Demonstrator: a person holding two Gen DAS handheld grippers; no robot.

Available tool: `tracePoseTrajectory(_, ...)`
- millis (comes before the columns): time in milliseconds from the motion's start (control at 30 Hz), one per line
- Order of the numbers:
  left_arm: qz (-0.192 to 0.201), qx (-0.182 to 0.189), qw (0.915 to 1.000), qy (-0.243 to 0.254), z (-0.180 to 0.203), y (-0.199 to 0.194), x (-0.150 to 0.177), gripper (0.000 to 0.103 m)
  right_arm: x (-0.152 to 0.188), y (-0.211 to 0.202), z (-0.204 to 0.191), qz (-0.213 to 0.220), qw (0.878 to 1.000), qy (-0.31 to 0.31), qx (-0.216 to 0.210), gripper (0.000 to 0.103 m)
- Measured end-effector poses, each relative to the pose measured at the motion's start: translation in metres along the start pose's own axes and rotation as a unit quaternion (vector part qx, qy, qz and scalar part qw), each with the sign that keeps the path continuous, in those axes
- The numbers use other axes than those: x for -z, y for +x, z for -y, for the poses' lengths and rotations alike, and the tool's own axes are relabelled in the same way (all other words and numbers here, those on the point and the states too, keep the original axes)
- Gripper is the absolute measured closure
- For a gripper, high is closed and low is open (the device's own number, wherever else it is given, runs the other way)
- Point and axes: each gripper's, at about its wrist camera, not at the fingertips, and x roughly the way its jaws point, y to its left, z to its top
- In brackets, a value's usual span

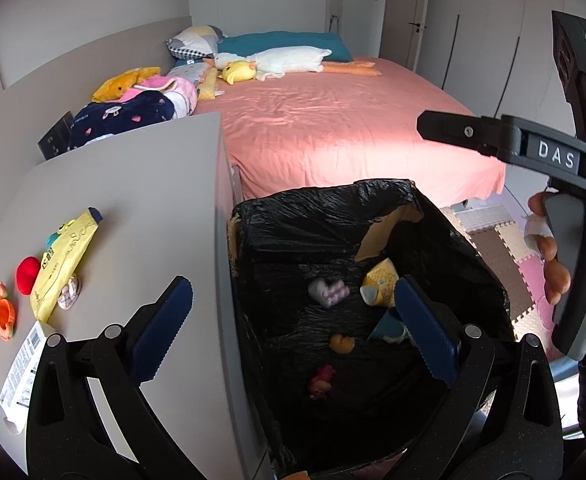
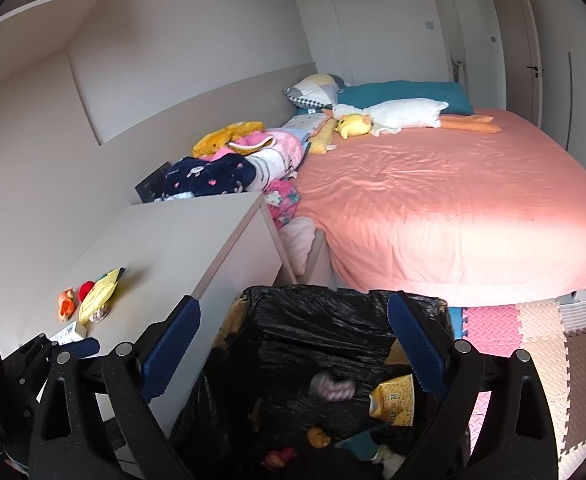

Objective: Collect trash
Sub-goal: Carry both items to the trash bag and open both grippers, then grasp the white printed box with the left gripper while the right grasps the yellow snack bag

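My left gripper (image 1: 293, 328) and right gripper (image 2: 293, 352) both hang wide and empty over the crinkly black-lined bin (image 1: 313, 216). A crumpled yellow wrapper (image 1: 63, 262) lies flat on the smooth grey cabinet (image 1: 141, 208), at 9 o'clock from the bin

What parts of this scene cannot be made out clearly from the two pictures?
- White label paper: left wrist view, print too small, partly behind the left gripper.
- Pink-grey item in the trash box: right wrist view, blurred.
- Box bottom: right wrist view, near part cut off by the frame edge and the right gripper.
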Motion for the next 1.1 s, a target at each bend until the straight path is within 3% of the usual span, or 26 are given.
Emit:
tracePoseTrajectory(433, -0.004, -0.033, 0.9994, -0.009, -0.032, -0.010, 0.013, 0.005, 0.006, 0.017, -0.041, -0.024, 0.999, -0.030, -0.036, 0.008)
tracePoseTrajectory(1100, -0.019, -0.110, 0.9914, -0.068, -0.135, -0.040, 0.055, 0.005, 0.021, 0.057, -0.124, -0.067, 0.990, -0.061, -0.104, 0.008)
